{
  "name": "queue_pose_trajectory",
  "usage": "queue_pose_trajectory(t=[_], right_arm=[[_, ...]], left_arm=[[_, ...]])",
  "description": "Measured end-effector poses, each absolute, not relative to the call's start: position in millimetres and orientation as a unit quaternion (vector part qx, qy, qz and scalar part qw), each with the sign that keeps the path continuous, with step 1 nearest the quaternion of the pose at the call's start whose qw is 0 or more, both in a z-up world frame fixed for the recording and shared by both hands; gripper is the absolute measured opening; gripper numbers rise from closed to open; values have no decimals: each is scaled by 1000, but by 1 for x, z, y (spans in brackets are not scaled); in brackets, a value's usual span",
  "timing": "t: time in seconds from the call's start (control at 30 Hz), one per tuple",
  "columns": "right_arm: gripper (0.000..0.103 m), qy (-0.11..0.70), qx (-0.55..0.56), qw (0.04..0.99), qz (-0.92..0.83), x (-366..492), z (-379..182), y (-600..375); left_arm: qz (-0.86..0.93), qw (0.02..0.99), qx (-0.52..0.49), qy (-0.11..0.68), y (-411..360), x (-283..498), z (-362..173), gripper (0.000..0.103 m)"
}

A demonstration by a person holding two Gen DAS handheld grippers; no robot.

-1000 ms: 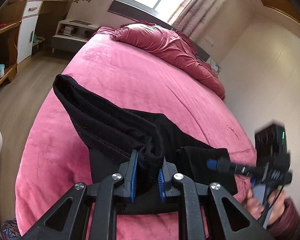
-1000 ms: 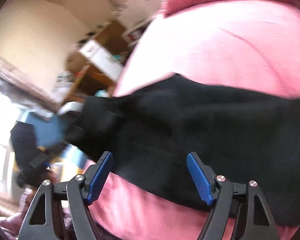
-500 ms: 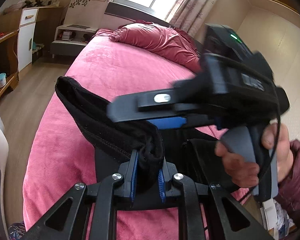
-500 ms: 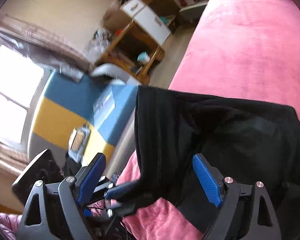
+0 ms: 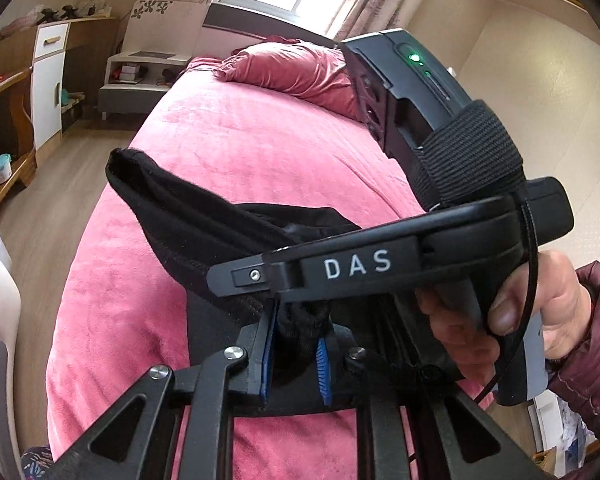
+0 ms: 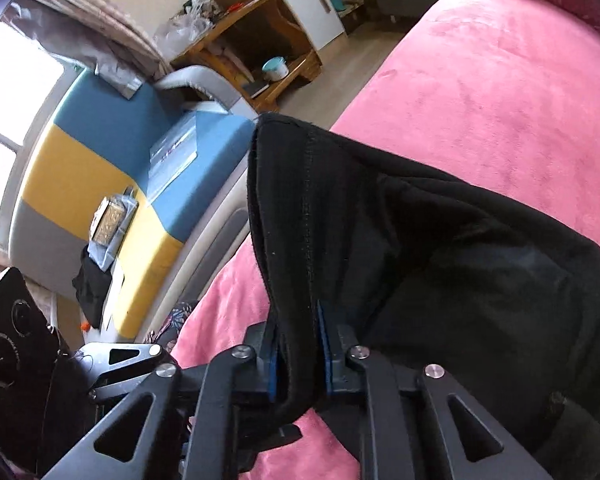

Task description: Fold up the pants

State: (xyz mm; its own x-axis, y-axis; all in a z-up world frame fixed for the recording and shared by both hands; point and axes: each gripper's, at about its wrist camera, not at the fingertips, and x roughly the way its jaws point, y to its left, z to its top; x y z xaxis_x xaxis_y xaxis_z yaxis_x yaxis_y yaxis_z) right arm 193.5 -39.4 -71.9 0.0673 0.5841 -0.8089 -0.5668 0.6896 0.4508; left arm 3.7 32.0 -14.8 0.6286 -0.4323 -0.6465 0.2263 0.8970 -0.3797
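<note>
- The right gripper [image 6: 298, 354], whose jaws stood wide apart half a second ago with the pants only between them, has just been closing; its blue pads now pinch a thick bunched fold of the black pants [image 6: 440, 240].
- In the left wrist view the right gripper [image 5: 380, 268] has swung in from the side since a second ago and now sits crosswise just above the left gripper [image 5: 296, 354], its black plastic body lettered "DAS" and a woven elastic strap around the camera block.
- The left gripper is unchanged: narrow, blue ribbed pads clamped on a rolled wad of the pants [image 5: 204, 224].
- The pants lie on the pink bed [image 5: 260, 152], near its foot end, with one stitched hem edge lifted off the bed and stretching away towards the bed's side.
- The pants are soft, matte knit with visible seam lines; the bed cover is plush velvet with a faint ribbed nap.
- A hand [image 5: 512, 312] in a quilted maroon sleeve [image 5: 592, 352] grips the right gripper's handle, beside the bed's near corner.
- A crumpled pink quilt [image 5: 292, 72] is heaped at the head of the bed.
</note>
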Motion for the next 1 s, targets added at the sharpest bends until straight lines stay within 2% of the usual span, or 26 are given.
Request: queue_pose_trajectory(t=[0.07,0.13,0.3,0.53,0.67,0.83,1.0], right_arm=[[14,551,18,737,392,190,-68,-47],[14,545,29,743,388,188,-65,-58],[14,536,75,752,375,189,-57,-88],[13,499,156,772,361,180,-32,-136],[13,475,182,783,359,165,-13,-163],[13,442,227,797,344,137,6,-206],[13,412,283,813,300,100,8,-271]], left_arm=[[-185,892,-135,389,29,5,-13,19],[-195,888,-145,390,30,3,-13,27],[-207,877,-183,394,46,-7,-16,38],[-145,853,-235,443,90,-5,-49,38],[-148,841,-272,445,98,5,-55,38],[-179,840,-275,433,82,25,-46,38],[-231,842,-234,429,39,41,-32,39]])
